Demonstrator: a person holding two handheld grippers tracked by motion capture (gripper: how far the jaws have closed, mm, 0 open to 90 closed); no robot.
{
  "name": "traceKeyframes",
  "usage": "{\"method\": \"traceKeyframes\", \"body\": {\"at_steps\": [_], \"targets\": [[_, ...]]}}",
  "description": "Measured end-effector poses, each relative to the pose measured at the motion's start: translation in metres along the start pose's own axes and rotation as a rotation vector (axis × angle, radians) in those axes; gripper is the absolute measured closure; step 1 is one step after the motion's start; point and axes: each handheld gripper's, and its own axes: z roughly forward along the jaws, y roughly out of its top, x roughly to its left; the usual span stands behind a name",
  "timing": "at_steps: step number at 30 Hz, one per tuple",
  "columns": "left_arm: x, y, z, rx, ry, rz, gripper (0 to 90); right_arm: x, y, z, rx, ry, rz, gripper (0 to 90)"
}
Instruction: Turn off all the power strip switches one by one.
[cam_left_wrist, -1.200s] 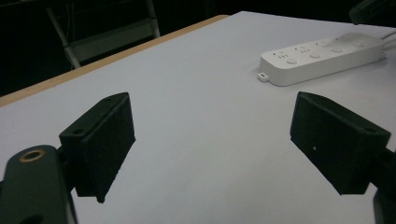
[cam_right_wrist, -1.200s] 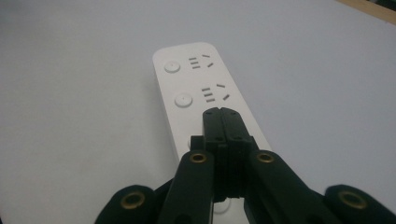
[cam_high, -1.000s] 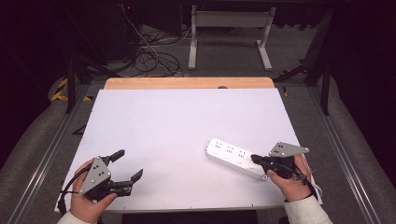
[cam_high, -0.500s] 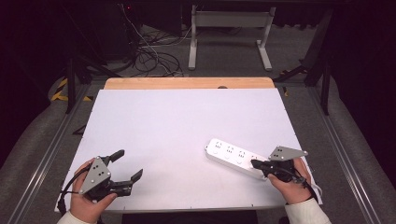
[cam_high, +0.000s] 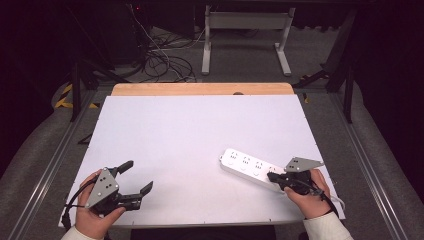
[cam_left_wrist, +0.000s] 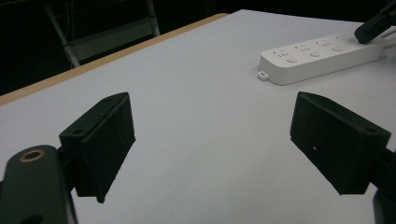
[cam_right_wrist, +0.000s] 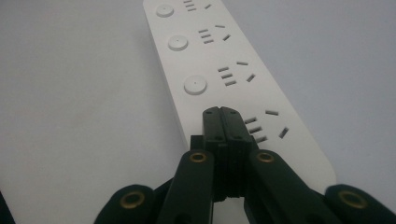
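Overhead light evenly illuminates the white table; the surroundings are dark. Shadows are faint. Both gripper views are soft, grainy and slightly blue-tinted.

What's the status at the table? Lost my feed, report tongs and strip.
Left tongs open, idle at near left. Right tongs shut, tips over the power strip at its near end, likely pressing a switch. Table otherwise bare.

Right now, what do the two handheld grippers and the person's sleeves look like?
Both grippers are black. The left gripper has two blocky, flat-faced fingers and brass-ringed pivot holes. Each carries a grey three-cornered plate with small dark holes, and a black cable trails from each. The right gripper has slim fingers. White sleeve cuffs show at both wrists.
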Motion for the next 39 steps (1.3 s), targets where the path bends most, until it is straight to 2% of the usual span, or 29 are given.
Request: {"method": "traceKeyframes", "body": {"at_steps": [5,28,39], "targets": [[-0.0003,-0.0001,-0.0001,-0.001,0.001,0.002,14.4,0.0017,0.0006,0.0008,0.010,-0.012,-0.006,90.0],[0.0000,0.0009,-0.0010,-0.002,0.005,0.014,14.3,0.0000,0.0023,0.0013,0.030,-0.003,0.018,90.0],[-0.0013,0.0010,-0.0007,-0.003,-0.001,0.003,14.3,0.0001,0.0026,0.0017,0.033,-0.005,0.022,90.0]]}}
